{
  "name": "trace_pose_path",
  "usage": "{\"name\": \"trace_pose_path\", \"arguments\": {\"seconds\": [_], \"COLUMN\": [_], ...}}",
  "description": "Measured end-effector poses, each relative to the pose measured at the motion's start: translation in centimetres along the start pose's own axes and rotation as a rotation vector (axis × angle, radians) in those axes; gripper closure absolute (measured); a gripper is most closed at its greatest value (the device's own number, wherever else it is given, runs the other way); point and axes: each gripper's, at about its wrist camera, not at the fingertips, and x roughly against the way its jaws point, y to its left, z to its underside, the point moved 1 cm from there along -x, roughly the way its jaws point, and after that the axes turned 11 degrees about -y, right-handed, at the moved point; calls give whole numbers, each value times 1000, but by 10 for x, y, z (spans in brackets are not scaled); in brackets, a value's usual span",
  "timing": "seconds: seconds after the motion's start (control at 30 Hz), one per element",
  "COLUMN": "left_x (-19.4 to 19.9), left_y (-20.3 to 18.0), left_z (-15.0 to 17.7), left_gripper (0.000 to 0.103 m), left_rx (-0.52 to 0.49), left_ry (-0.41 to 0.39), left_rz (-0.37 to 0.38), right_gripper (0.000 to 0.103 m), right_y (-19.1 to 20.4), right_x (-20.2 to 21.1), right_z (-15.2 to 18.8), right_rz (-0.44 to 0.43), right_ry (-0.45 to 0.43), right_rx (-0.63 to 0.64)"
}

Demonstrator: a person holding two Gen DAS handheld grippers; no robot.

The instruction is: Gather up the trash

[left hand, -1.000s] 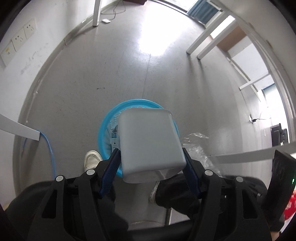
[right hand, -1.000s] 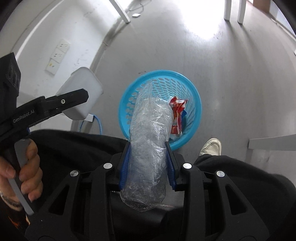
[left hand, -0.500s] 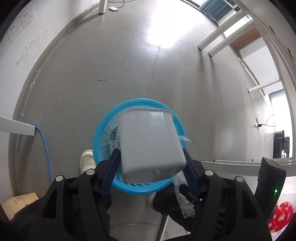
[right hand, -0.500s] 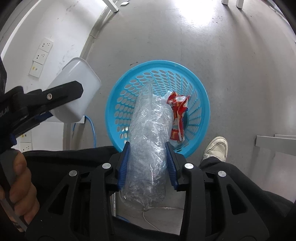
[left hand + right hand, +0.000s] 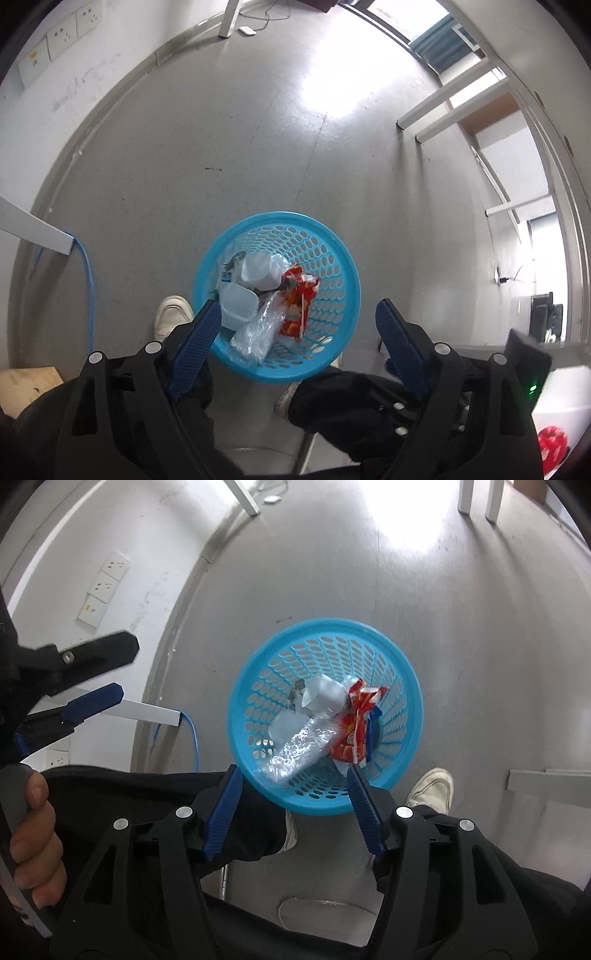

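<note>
**Inspector A:** With both tools hanging over the bin, what do you record, nearest first?

**Inspector B:** The left gripper [image 5: 299, 325] has its jaws wide apart, nothing between them. The right gripper [image 5: 293, 790] is likewise parted and empty. Both have just been opening. Directly below and ahead of them stands the blue basket [image 5: 343, 258]. Inside it lie the crumpled clear bottle [image 5: 299, 747], the white container [image 5: 240, 304] and a red wrapper [image 5: 297, 306].

**Inspector A:** Advice for the release?

**Inspector B:** In my judgement, keep both tools centred over the rim until the pieces settle, then lift straight away.

**Inspector A:** Change from a second ago?

**Inspector B:** Then the left tool clamped the container and the right clamped the bottle; now both items are in the basket.
</note>
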Motion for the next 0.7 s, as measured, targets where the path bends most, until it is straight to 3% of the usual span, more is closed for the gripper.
{"name": "trace_pose_path", "arguments": {"seconds": [0.37, 0.5, 0.63, 0.7], "left_x": [60, 77, 82, 76], "left_y": [-21, -19, -23, -22], "left_z": [33, 38, 39, 39], "left_gripper": [17, 7, 6, 6], "left_rx": [-240, -273, -326, -318], "left_ry": [-19, -47, -89, -65], "left_rz": [-44, -44, -73, -66], "right_gripper": [34, 27, 13, 12], "right_y": [15, 15, 13, 11], "right_x": [80, 107, 125, 125], "right_z": [26, 35, 39, 37], "right_rz": [-3, 26, 28, 21], "right_ry": [-95, -114, -142, -138], "right_rx": [77, 112, 124, 116]}}
